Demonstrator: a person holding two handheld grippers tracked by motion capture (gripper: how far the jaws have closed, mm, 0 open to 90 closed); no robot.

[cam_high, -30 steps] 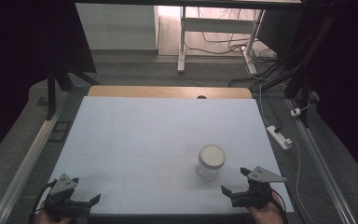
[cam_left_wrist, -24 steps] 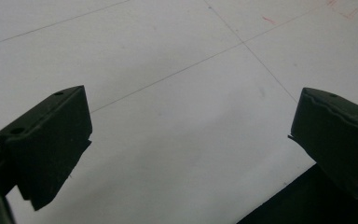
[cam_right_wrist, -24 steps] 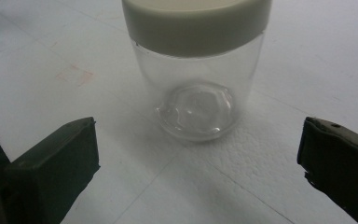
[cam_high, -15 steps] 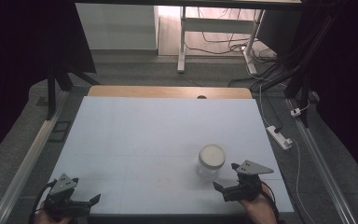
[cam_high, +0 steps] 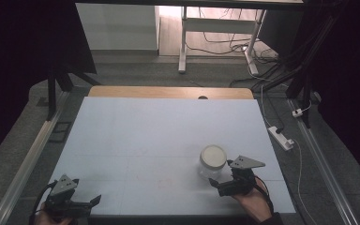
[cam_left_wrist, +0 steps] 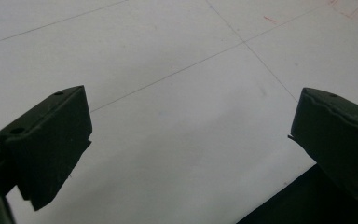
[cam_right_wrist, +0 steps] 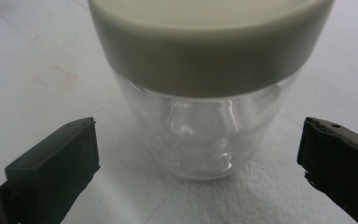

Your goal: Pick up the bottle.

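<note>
A clear glass jar with a pale cream lid stands upright on the white table, right of centre. In the right gripper view the jar and its lid loom just ahead of the jaws. My right gripper is open, held low just in front of the jar, jaws wide apart and not touching it. At the table's front left corner my left gripper is open over bare table, nothing between its jaws.
A wooden strip runs along the table's far edge. A white power strip and cables lie on the floor at the right. Metal rails flank both sides. Faint red marks are on the table near the jar.
My right gripper has moved forward and left toward the jar, now close in front of it. The left gripper has stayed put.
</note>
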